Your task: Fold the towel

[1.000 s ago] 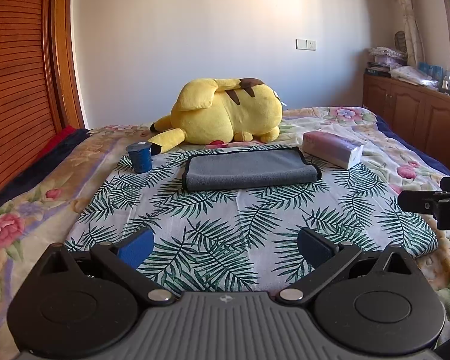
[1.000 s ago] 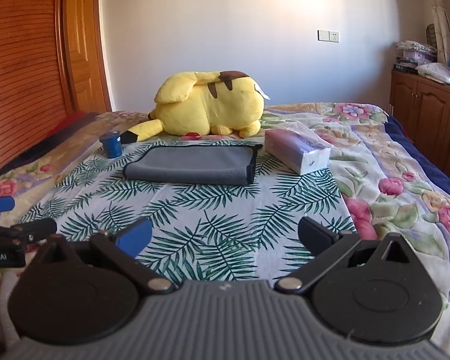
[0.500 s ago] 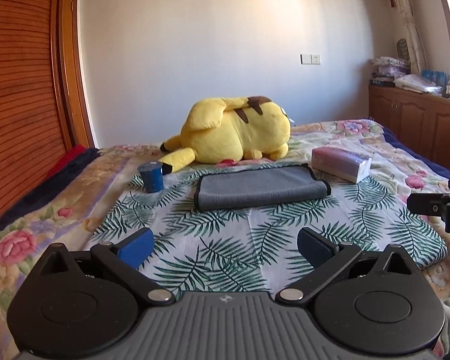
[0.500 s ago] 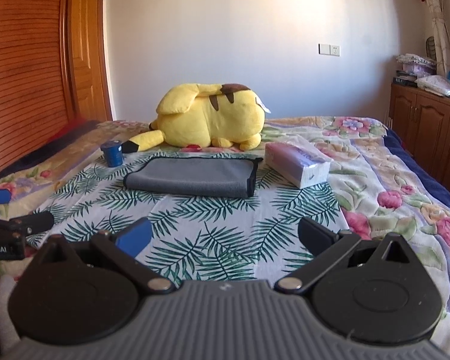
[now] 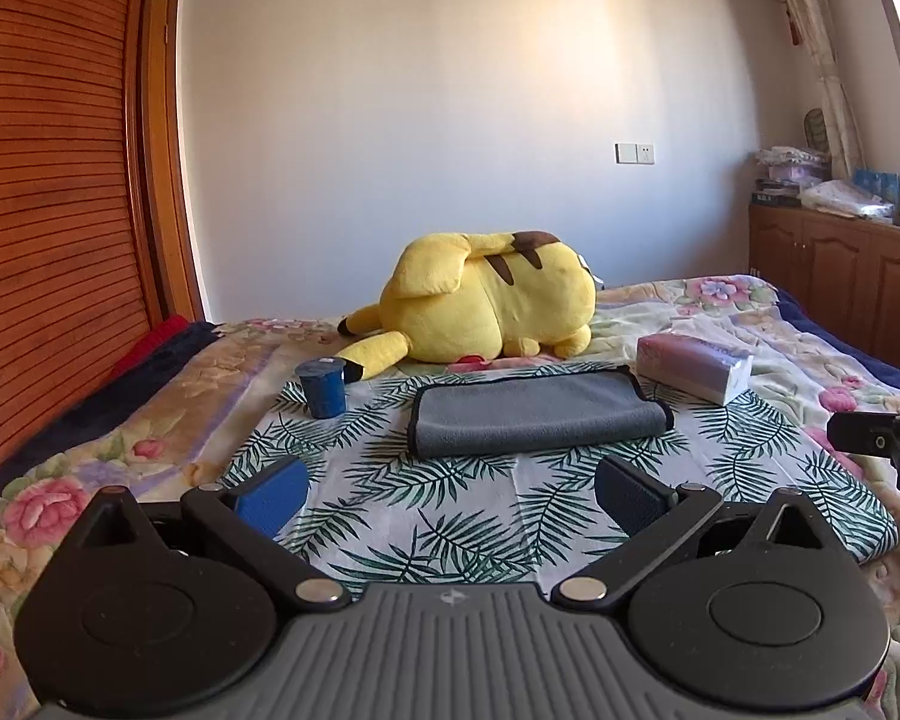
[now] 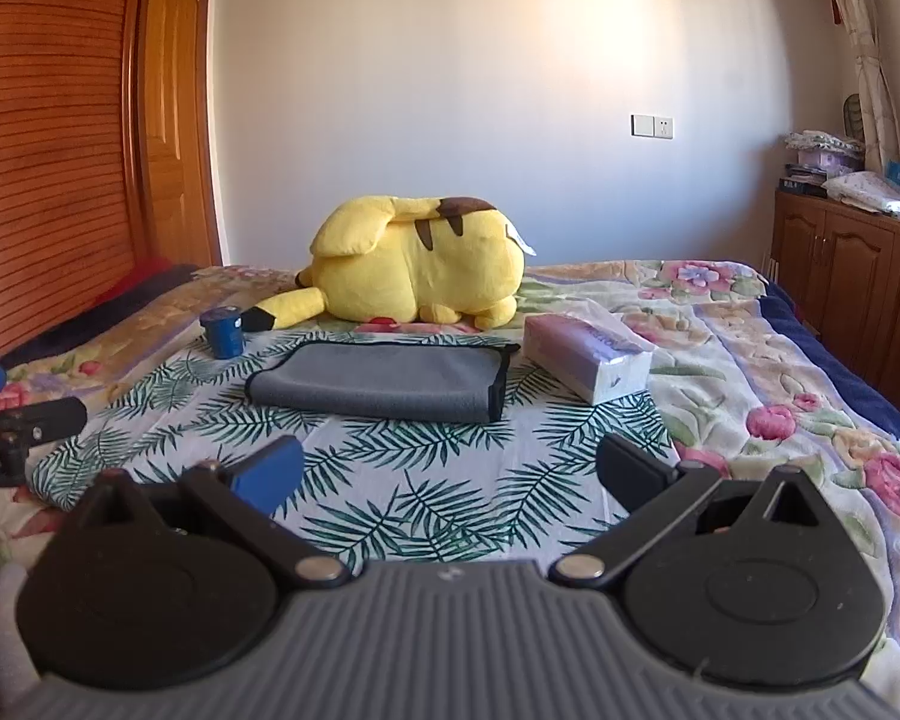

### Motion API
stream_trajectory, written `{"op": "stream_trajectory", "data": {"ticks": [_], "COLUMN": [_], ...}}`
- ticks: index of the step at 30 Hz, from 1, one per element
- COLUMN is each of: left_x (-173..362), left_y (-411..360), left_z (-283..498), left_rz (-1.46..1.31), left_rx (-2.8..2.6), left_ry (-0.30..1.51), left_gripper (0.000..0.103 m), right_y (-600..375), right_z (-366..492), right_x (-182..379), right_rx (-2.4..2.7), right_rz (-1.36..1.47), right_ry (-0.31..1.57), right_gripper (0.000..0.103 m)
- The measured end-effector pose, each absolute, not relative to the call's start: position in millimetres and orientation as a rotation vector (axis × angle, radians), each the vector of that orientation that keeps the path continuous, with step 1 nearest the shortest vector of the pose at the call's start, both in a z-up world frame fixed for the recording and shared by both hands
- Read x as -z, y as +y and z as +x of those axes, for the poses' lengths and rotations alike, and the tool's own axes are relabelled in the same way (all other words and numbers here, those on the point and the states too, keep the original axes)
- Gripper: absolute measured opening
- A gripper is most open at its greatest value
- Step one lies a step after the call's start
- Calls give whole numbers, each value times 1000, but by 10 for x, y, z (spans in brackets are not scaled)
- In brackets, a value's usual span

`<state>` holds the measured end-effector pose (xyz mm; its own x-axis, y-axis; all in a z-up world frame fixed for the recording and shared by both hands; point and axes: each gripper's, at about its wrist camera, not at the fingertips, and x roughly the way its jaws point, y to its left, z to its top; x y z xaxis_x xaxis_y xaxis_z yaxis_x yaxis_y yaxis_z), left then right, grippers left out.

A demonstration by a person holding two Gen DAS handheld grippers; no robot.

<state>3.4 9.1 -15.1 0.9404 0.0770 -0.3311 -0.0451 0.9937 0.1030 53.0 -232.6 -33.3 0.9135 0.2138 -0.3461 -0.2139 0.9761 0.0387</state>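
Observation:
A grey towel with a black hem (image 5: 537,414) lies folded flat on a palm-leaf cloth (image 5: 450,510) in the middle of the bed; it also shows in the right wrist view (image 6: 378,381). My left gripper (image 5: 450,495) is open and empty, well short of the towel's near edge. My right gripper (image 6: 450,474) is open and empty, also short of the towel. Each gripper shows at the edge of the other's view.
A yellow plush toy (image 5: 486,306) lies behind the towel. A small blue cup (image 5: 324,387) stands to the towel's left, a tissue pack (image 5: 693,366) to its right. A wooden wardrobe (image 5: 48,192) stands on the left, cabinets (image 5: 840,276) on the right.
Both grippers have tilted upward and drawn back a little, so the towel sits lower and more wall shows. The towel has not moved. Both grippers stay open.

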Motion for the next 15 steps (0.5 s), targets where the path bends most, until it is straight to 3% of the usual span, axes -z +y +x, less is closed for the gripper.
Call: {"op": "stream_trajectory", "data": {"ticks": [15], "left_x": [99], "left_y": [90], "left_z": [0], "left_rz": [101], "left_rx": [-64], "left_ry": [303], "left_gripper": [103], "right_y": [-2346], "right_z": [484], "right_x": [305], "right_rx": [-215], "right_rz": [4], "right_ry": [317], "right_gripper": [103]}}
